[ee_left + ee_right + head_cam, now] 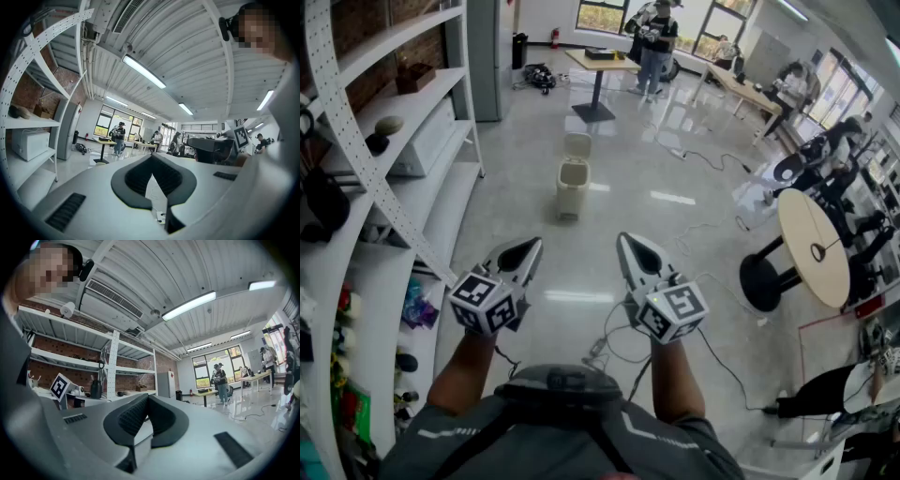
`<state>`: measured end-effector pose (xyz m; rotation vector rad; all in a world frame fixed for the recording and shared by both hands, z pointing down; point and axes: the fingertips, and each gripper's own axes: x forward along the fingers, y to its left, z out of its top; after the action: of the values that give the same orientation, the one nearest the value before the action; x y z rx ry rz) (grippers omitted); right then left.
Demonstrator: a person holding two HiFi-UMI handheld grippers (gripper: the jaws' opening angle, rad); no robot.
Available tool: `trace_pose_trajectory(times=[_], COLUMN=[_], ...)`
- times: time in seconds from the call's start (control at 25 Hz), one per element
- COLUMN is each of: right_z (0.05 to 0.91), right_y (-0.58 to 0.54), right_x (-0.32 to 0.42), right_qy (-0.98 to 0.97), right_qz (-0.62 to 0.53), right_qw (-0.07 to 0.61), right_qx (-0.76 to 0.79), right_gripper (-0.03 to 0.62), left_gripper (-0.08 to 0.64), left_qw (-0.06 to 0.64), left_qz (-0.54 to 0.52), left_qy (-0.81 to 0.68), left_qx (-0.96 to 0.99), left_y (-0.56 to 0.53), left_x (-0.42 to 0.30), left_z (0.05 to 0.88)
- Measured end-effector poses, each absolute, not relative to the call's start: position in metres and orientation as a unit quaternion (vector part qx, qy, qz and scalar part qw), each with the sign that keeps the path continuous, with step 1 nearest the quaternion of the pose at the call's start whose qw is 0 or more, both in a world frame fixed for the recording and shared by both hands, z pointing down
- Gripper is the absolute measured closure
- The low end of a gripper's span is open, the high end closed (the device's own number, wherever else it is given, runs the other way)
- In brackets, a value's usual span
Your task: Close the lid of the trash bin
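The glossy grey floor [516, 202] carries a beige trash bin [573, 187] and loose cables [701, 156].

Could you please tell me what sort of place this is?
Probably a lab or workshop hall: a tall white shelf rack against a brick wall, work tables with people standing at them, and loose cables across a polished floor.

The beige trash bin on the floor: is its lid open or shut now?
Open. In the head view the beige plastic trash bin stands upright with its lid raised above the rim.
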<state>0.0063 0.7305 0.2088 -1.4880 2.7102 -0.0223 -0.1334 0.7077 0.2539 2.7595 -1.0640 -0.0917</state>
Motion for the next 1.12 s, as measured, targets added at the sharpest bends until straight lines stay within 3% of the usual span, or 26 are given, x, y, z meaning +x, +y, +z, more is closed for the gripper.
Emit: trace_pose_trajectory(times=[1.12], right_z=[0.220], right_y=[0.724], right_x=[-0.014], right_qy=[0.866], right_qz=[-0.026], right_qw=[0.035], right_qx=[-0.498], right_gripper=[0.595], left_gripper=[0.561], left_qw=[0.085], left_qz=[-0.035], left_qy=[-0.371], left_qx=[0.924], left_y=[0.693], left_x=[-0.157], left_z=[0.258])
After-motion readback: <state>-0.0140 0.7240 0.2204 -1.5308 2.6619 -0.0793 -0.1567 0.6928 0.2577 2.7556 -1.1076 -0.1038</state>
